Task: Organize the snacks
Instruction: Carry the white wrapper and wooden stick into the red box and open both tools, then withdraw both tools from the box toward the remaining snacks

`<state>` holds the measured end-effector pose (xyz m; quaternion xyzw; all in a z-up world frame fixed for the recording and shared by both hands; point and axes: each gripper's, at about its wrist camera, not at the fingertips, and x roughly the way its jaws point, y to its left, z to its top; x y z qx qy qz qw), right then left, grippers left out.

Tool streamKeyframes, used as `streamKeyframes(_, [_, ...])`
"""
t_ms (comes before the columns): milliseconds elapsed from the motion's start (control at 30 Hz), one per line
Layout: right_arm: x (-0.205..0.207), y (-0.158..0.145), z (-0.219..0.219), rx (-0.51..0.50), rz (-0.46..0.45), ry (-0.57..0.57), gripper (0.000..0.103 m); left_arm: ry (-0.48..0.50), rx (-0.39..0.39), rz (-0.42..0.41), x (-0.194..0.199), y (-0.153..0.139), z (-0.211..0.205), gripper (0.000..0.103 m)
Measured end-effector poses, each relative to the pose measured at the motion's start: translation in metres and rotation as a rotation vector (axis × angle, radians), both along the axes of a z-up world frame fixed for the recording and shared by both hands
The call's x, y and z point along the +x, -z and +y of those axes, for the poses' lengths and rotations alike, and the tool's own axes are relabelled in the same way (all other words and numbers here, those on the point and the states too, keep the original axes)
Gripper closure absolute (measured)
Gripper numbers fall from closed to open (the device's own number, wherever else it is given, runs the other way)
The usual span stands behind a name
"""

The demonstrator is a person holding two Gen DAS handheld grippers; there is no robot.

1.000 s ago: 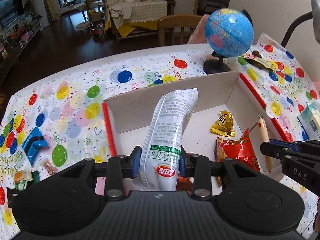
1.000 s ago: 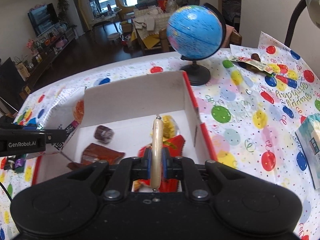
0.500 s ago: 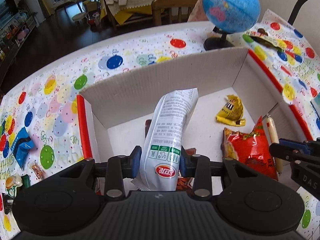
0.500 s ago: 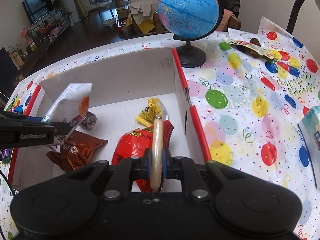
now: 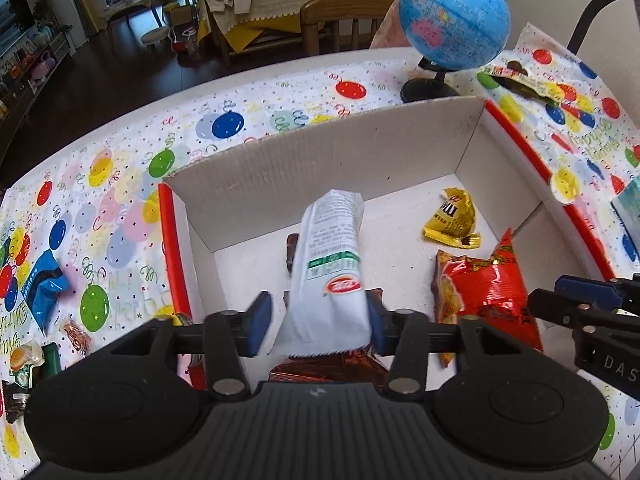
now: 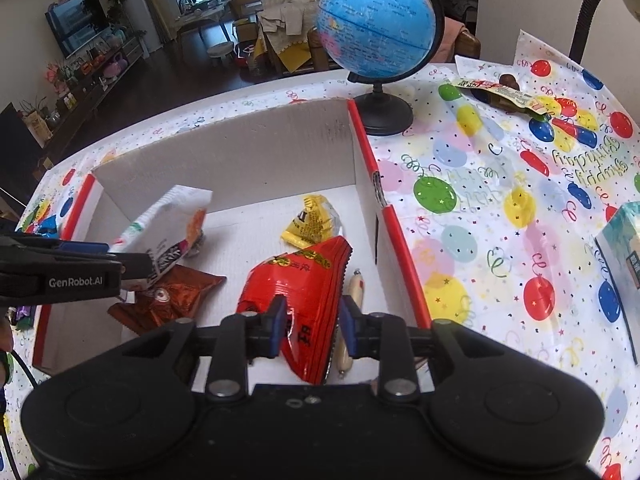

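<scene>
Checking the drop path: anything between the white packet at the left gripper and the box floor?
Yes: a brown wrapper lies on the box floor directly under the white packet. Nothing else visible blocks it.

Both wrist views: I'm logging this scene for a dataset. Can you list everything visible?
cardboard box: 1, white with red edges, mid-table
white packet: 1, white with green and red print, over the box, between the left jaws
red bag: 1, red, in the box, right side
yellow packet: 1, yellow, box's far right corner
brown wrapper: 1, brown, box floor, left
sausage stick: 1, beige, box floor, beside the red bag
globe: 1, blue on a black stand, behind the box
blue packet: 1, blue, left of the box
tablecloth: 1, balloon print, covers the table
left gripper: black, jaws open
right gripper: black, jaws open
</scene>
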<state>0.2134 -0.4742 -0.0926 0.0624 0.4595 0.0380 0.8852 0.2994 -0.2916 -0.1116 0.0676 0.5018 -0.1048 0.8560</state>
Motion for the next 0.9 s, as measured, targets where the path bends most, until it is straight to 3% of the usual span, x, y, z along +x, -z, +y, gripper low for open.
streamKeyframes(33, [-0.002,-0.002,0.0,0.004,-0.004,-0.004,0.072,0.002,-0.003,-0.009,-0.002,-0.003,0.001,0.045])
streamKeyframes(400, [-0.025,-0.031,0.01,0.013,-0.068,-0.021,0.053,0.002,-0.055,-0.046,-0.026,-0.029,0.018,0.044])
streamKeyframes(467, [-0.029,-0.036,0.013,0.012,-0.081,-0.029,0.051,-0.003,-0.067,-0.055,-0.03,-0.034,0.023,0.039])
streamKeyframes(600, [-0.038,-0.046,0.021,0.016,-0.108,-0.039,0.04,-0.011,-0.084,-0.072,-0.039,-0.043,0.034,0.039])
streamKeyframes(900, [-0.054,-0.066,0.045,0.007,-0.164,-0.062,0.028,-0.037,-0.126,-0.096,-0.057,-0.058,0.068,0.034])
